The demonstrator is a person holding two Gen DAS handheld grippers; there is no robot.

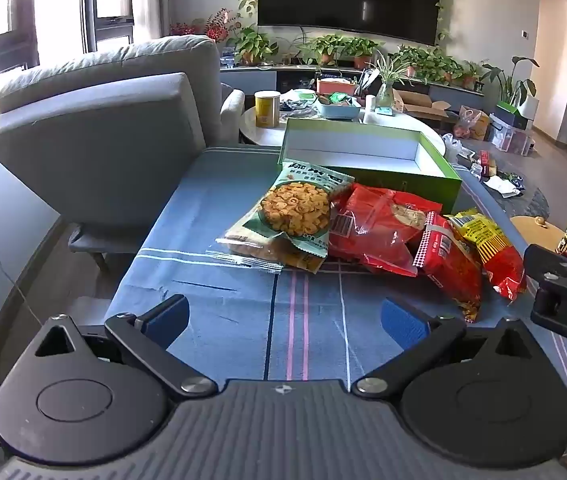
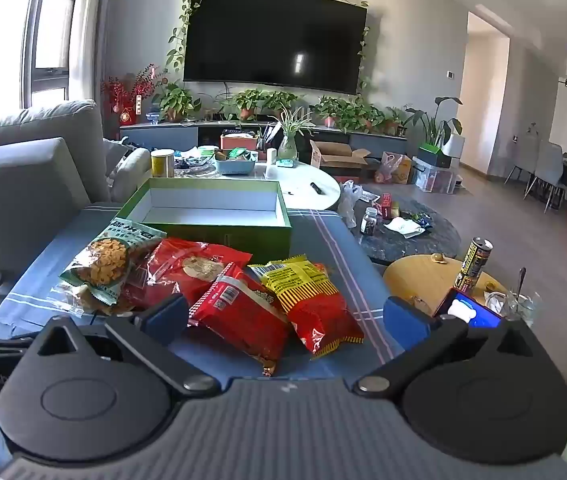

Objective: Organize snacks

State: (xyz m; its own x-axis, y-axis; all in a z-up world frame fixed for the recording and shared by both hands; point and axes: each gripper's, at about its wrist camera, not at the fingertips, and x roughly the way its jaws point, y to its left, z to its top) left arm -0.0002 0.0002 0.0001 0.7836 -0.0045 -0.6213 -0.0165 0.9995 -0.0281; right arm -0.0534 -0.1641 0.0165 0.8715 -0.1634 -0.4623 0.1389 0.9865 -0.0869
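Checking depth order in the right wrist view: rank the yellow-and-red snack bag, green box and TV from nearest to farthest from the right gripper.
1. Yellow-and-red snack bag, just ahead of the right gripper.
2. Green box, behind the bags.
3. TV, on the far wall.

Snack packets heaped before an open green box on a blue striped cloth.

The left gripper (image 1: 285, 320) hovers low over the blue cloth (image 1: 211, 280), its 2 blue-padded fingers (image 1: 405, 322) spread wide with nothing between them. Ahead lie 4 packets in an overlapping row: a pale green packet (image 1: 295, 208) of orange rings leaning on the green box (image 1: 363, 156), a red packet (image 1: 379, 224) beside it, a second red packet (image 1: 447, 268), and a yellow-and-red packet (image 1: 487, 248) at the right end. Part of the right gripper (image 1: 563, 292) juts in at the right edge. A grey sofa (image 1: 103, 128) stands to the left.
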